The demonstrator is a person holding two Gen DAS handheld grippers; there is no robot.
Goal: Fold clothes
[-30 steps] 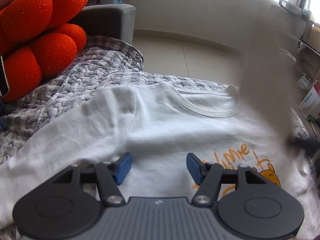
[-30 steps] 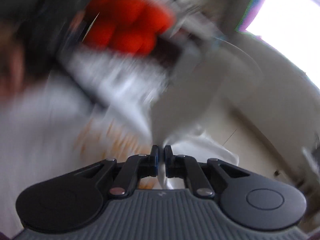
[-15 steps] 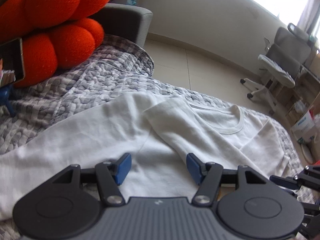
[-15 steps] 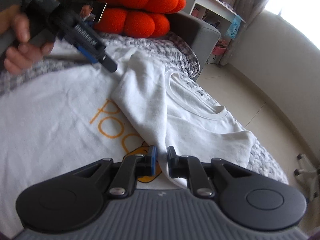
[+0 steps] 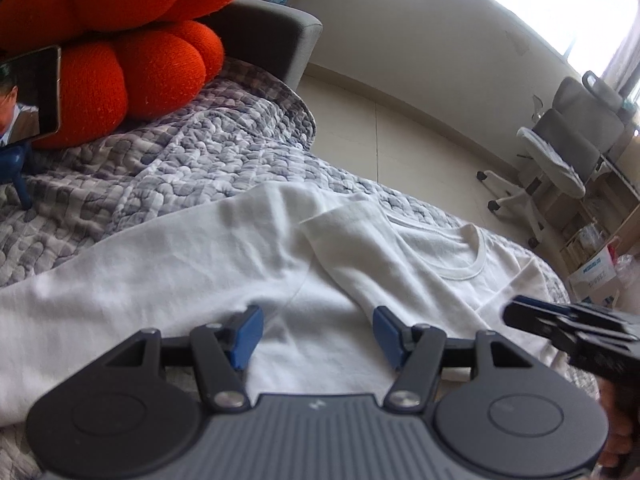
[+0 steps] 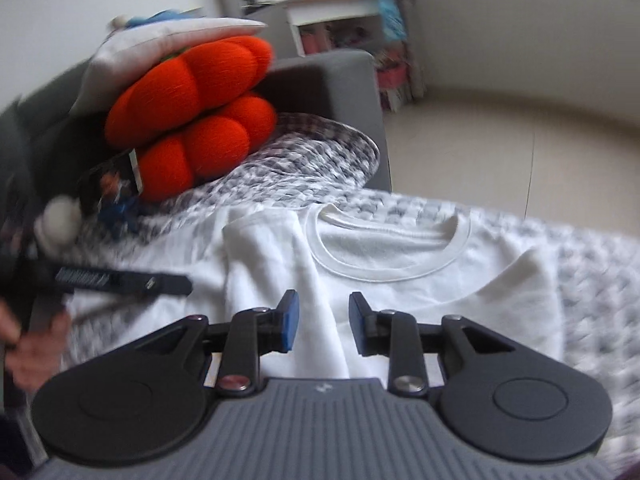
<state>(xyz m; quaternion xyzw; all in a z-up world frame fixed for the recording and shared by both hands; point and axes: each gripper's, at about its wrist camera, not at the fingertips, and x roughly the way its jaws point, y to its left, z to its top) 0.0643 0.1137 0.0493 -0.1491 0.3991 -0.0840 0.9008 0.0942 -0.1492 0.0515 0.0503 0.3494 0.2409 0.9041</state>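
Observation:
A white sweatshirt [image 5: 420, 248] lies flat on a grey quilted cover [image 5: 168, 176], neckline toward the floor side. One sleeve [image 5: 352, 248] is folded across its chest; the other sleeve [image 5: 120, 272] stretches out to the left. My left gripper [image 5: 316, 332] hovers open over the chest with nothing between its blue pads. In the right wrist view the same sweatshirt [image 6: 460, 292] shows its collar [image 6: 388, 248] and folded sleeve [image 6: 260, 272]. The right gripper [image 6: 322, 326] is open just above the shirt, holding nothing.
Orange plush cushions [image 5: 120, 40] and a phone on a blue stand [image 5: 30, 96] sit at the left on a grey sofa arm [image 5: 276, 36]. An office chair [image 5: 560, 148] and a cardboard box [image 5: 596, 276] stand on the tiled floor beyond. A hand [image 6: 28, 352] holds the left gripper.
The right gripper carried the sleeve across the chest, then opened and let it go. It now points at the collar. My left gripper stayed open and drifted slightly.

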